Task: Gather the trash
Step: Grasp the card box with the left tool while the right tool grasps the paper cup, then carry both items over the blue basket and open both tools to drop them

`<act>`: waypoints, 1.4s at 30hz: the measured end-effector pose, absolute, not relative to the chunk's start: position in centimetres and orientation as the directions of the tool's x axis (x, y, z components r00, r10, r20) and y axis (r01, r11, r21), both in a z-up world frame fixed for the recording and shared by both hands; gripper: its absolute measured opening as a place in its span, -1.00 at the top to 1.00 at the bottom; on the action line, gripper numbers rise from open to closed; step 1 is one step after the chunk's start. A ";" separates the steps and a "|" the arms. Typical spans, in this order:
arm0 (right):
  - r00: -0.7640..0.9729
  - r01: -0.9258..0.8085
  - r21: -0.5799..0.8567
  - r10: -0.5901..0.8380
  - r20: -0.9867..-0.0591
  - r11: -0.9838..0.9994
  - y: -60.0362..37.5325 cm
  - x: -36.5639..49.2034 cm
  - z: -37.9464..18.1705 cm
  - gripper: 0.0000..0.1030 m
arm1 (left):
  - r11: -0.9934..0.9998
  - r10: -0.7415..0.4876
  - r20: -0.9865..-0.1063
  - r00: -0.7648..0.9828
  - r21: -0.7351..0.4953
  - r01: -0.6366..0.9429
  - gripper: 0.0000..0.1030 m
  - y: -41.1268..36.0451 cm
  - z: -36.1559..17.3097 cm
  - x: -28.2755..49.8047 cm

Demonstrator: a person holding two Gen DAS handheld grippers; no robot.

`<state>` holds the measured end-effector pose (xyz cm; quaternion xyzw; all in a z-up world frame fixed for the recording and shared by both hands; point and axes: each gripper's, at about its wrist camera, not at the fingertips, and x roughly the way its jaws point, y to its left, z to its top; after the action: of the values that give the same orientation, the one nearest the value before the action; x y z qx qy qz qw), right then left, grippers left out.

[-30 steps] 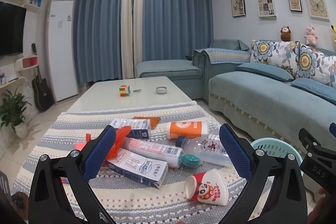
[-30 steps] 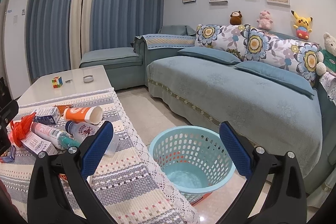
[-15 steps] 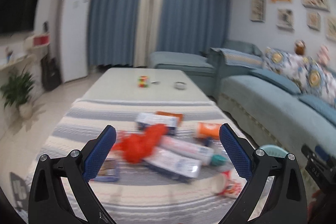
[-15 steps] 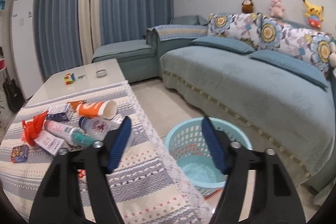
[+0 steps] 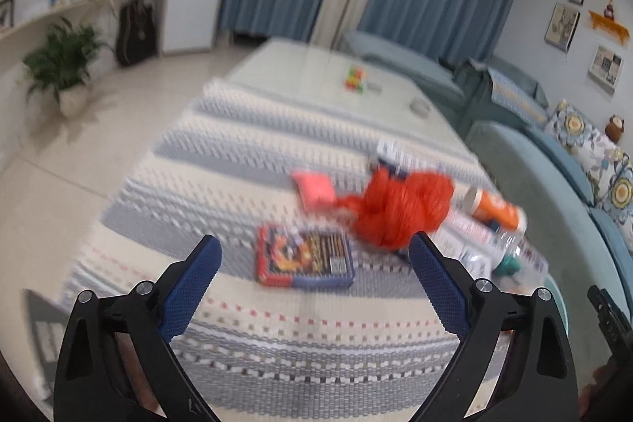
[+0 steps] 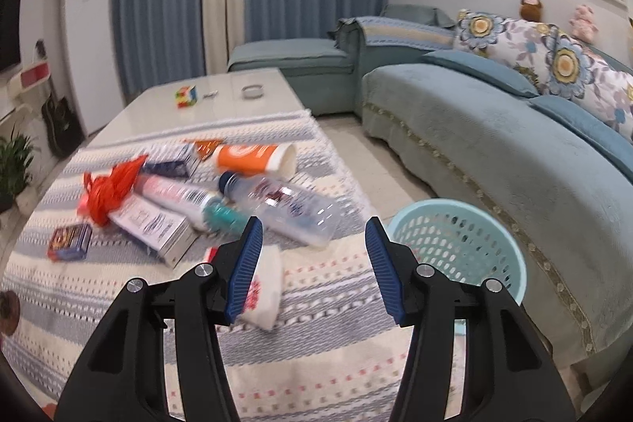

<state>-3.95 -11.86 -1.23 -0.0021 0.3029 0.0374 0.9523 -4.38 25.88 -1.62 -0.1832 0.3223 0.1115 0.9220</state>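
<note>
Trash lies scattered on the striped tablecloth [image 6: 340, 307]. In the left wrist view a small red-and-blue box [image 5: 304, 260] lies flat just beyond my left gripper [image 5: 314, 258], whose wide jaws are closing with nothing touching the pads. An orange plastic bag [image 5: 399, 208] sits past its right finger. My right gripper [image 6: 312, 244] hovers over the table's right edge, jaws half-wide and closing on nothing. A clear bottle [image 6: 289, 208] lies just beyond its tips. A white paper cup [image 6: 265, 291] lies partly behind its left finger. The turquoise basket [image 6: 459, 240] stands on the floor to the right.
An orange cup [image 6: 253, 159], a tube [image 6: 178, 194], a white carton [image 6: 150, 224] and a pink packet [image 5: 314, 188] also lie on the cloth. A puzzle cube [image 6: 186, 97] sits on the bare far tabletop. A sofa [image 6: 494, 129] runs along the right; a plant [image 5: 67, 66] stands left.
My left gripper swept left across the table, bringing the small box in front of it. My right gripper swung from above the basket toward the table, and its jaws narrowed.
</note>
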 end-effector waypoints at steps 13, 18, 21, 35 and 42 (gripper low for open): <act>0.644 -0.149 0.117 0.186 -0.742 0.982 -7.3 -0.1 -7.4 -0.85 | 0.930 0.058 -0.779 0.624 -0.186 -0.318 -0.81 26.0 -8.8 1.7; 0.608 -0.121 0.140 0.185 -0.772 0.983 -6.3 1.7 -8.4 -0.85 | 0.932 0.078 -0.794 0.603 -0.157 -0.326 -0.81 25.6 -9.6 2.5; 0.591 -0.115 0.144 0.184 -0.785 0.983 -6.1 2.5 -9.1 -0.85 | 0.933 0.097 -0.799 0.594 -0.134 -0.334 -0.81 25.3 -10.0 3.3; 0.606 -0.104 0.176 0.203 -0.769 0.979 -8.1 2.0 -8.4 -0.43 | 0.946 0.165 -0.714 0.681 -0.081 -0.314 -0.69 23.4 -7.0 1.8; 0.727 -0.089 0.135 0.157 -0.668 0.987 -12.1 1.2 -1.8 -0.42 | 0.977 0.073 -0.593 0.802 -0.118 -0.176 -0.69 18.5 0.0 0.5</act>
<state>1.22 -12.07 -1.84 0.0470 0.3634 0.0663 0.9281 0.50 18.46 0.04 -0.0838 0.3075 0.0658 0.9456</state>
